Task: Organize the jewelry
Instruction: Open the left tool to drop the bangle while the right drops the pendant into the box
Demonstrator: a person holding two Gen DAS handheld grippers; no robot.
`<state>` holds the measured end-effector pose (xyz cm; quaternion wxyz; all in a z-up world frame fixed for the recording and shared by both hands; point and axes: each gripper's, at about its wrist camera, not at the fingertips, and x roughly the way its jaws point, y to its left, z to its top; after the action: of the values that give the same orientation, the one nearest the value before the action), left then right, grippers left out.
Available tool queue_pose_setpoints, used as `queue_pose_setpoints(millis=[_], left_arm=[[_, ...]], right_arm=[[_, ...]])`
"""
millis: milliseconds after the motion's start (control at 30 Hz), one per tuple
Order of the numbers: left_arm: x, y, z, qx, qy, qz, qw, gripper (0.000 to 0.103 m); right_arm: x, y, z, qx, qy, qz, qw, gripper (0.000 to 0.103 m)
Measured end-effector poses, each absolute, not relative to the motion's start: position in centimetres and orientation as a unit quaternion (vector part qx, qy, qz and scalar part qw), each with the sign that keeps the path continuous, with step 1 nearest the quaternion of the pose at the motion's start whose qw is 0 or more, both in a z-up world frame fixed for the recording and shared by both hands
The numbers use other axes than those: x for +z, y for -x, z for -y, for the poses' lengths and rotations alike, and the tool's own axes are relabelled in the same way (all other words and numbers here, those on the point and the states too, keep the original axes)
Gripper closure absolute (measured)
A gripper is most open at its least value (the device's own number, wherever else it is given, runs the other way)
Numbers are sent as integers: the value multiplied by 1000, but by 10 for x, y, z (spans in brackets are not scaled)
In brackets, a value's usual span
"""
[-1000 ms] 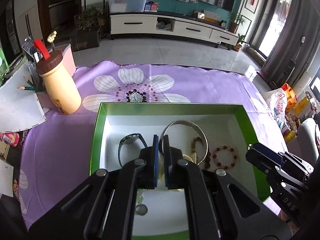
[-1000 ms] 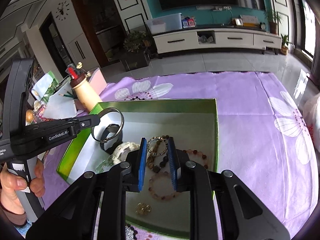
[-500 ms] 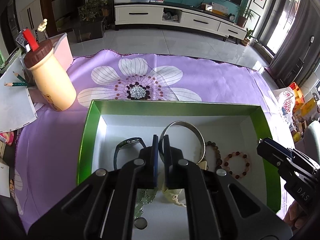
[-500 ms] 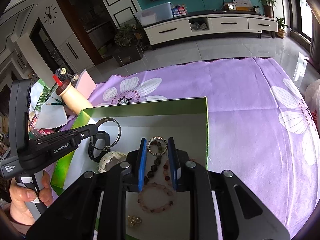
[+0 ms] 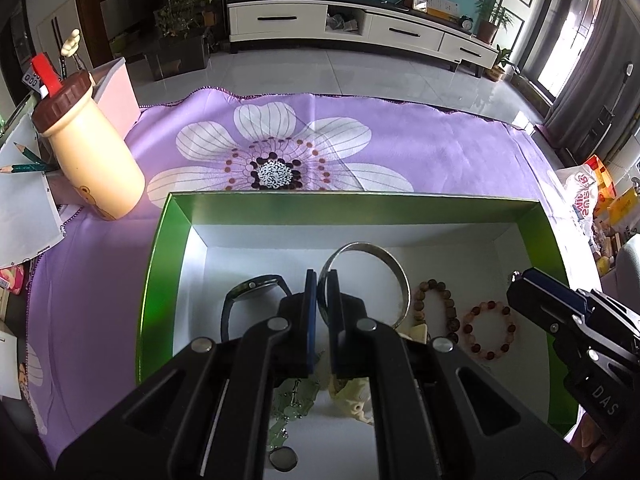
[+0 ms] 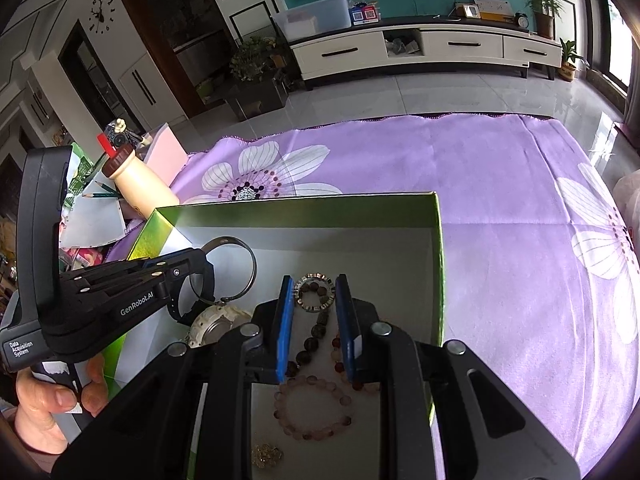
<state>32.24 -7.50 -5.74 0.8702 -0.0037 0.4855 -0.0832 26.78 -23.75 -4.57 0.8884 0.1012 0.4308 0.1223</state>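
Note:
A green box (image 5: 160, 248) with a white floor holds the jewelry. My left gripper (image 5: 322, 280) is shut on a silver bangle (image 5: 384, 258) and holds it upright above the box; it also shows in the right wrist view (image 6: 250, 258). My right gripper (image 6: 314, 292) is shut on a small beaded ring bracelet (image 6: 314, 294), held above the box (image 6: 438, 264). On the box floor lie a black watch (image 5: 240, 300), a brown bead bracelet (image 5: 448, 304), a pink bead bracelet (image 5: 488, 332), a cream watch (image 6: 212, 320) and green beads (image 5: 292, 404).
The box sits on a purple flowered cloth (image 5: 440, 152). A cream bottle with a brown cap (image 5: 88, 152) stands at the left, beside pencils and papers (image 5: 20, 208). A snack bag (image 5: 580, 192) lies off the right edge. A small gold piece (image 6: 266, 454) lies near the box's front.
Both grippers have lifted and pulled back a little, each still holding its piece. The box looks lower and farther in both views.

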Motion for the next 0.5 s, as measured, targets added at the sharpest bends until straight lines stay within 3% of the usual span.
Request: queue_pose_setpoints(millis=[500], left_arm=[[-61,-326,79,-83,-3,-489,868,98]], right_arm=[[-51,-277,230,116,-90,-441,885,82]])
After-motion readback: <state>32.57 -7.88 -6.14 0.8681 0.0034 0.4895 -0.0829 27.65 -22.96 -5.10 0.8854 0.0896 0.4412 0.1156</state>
